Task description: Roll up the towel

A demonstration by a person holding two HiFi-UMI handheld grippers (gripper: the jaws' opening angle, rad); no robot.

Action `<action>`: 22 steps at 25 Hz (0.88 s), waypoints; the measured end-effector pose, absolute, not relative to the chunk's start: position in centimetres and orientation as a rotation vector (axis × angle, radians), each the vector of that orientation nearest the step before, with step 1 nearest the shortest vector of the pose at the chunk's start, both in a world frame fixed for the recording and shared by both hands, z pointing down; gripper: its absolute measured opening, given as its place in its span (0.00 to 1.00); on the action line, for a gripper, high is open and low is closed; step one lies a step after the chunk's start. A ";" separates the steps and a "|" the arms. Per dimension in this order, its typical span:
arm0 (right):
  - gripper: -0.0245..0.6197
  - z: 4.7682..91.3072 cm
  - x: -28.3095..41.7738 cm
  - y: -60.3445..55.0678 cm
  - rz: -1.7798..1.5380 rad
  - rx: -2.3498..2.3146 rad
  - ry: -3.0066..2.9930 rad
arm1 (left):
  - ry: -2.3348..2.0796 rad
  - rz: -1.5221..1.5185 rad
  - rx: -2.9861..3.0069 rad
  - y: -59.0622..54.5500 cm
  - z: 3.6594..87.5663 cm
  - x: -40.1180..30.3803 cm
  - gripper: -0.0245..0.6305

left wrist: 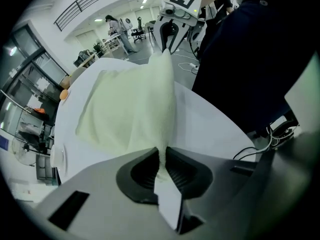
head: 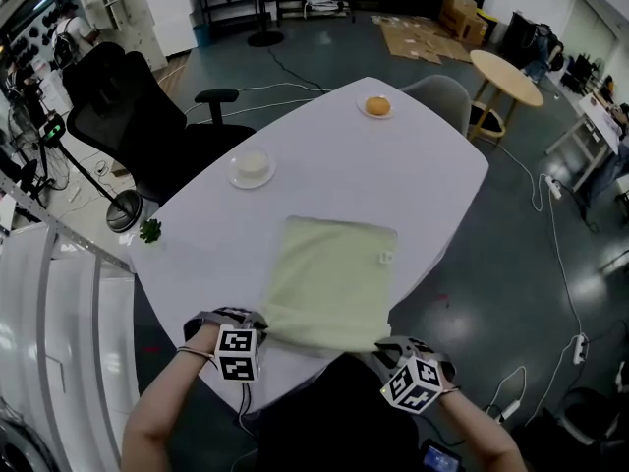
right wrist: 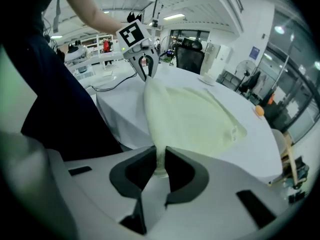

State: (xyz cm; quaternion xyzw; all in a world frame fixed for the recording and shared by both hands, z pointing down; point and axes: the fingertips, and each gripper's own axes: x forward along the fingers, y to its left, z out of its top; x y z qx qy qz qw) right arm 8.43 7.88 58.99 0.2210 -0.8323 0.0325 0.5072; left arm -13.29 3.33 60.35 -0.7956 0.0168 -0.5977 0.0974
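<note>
Towel (head: pixel 332 281): near corners pinched between narrow jaws of my left gripper (left wrist: pixel 162 160) and right gripper (right wrist: pixel 160 165), rest flat ahead on table (head: pixel 432 165). Risk: thin bite slips if I tug unevenly; roll goes crooked.

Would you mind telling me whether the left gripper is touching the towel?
Touching. The left gripper view shows the left gripper with its jaws pinched on a lifted corner of the towel.
</note>
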 end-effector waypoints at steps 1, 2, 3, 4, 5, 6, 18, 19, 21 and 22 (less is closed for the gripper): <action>0.14 58.7 8.6 7.5 0.117 0.543 -2.024 | 0.047 -1.771 -2.375 2.9 60.0 -13.2 0.12; 0.14 58.4 8.8 6.9 0.155 0.554 -2.042 | 0.048 -1.768 -2.392 2.3 59.6 -13.0 0.12; 0.15 58.0 9.0 6.4 0.188 0.565 -2.058 | 0.054 -1.762 -2.406 1.7 59.1 -12.9 0.12; 0.15 57.6 9.3 5.7 0.212 0.576 -2.071 | 0.060 -1.756 -2.417 1.0 58.7 -12.7 0.12; 0.16 57.1 9.5 5.1 0.228 0.585 -2.083 | 0.066 -1.752 -2.429 0.4 58.2 -12.5 0.12; 0.16 56.7 9.7 4.4 0.237 0.592 -2.092 | 0.073 -1.748 -2.438 -0.3 57.9 -12.2 0.12; 0.16 57.9 11.9 -3.2 0.282 0.642 -2.086 | 0.221 -1.763 -2.389 -7.8 58.9 -10.3 0.14; 0.16 58.2 12.0 -3.7 0.292 0.649 -2.083 | 0.226 -1.770 -2.370 -8.4 59.2 -10.2 0.14; 0.16 59.0 12.3 -4.6 0.302 0.657 -2.073 | 0.222 -1.787 -2.340 -9.1 59.9 -10.0 0.14; 0.16 59.4 12.4 -5.0 0.304 0.659 -2.068 | 0.217 -1.795 -2.334 -9.3 60.2 -9.8 0.14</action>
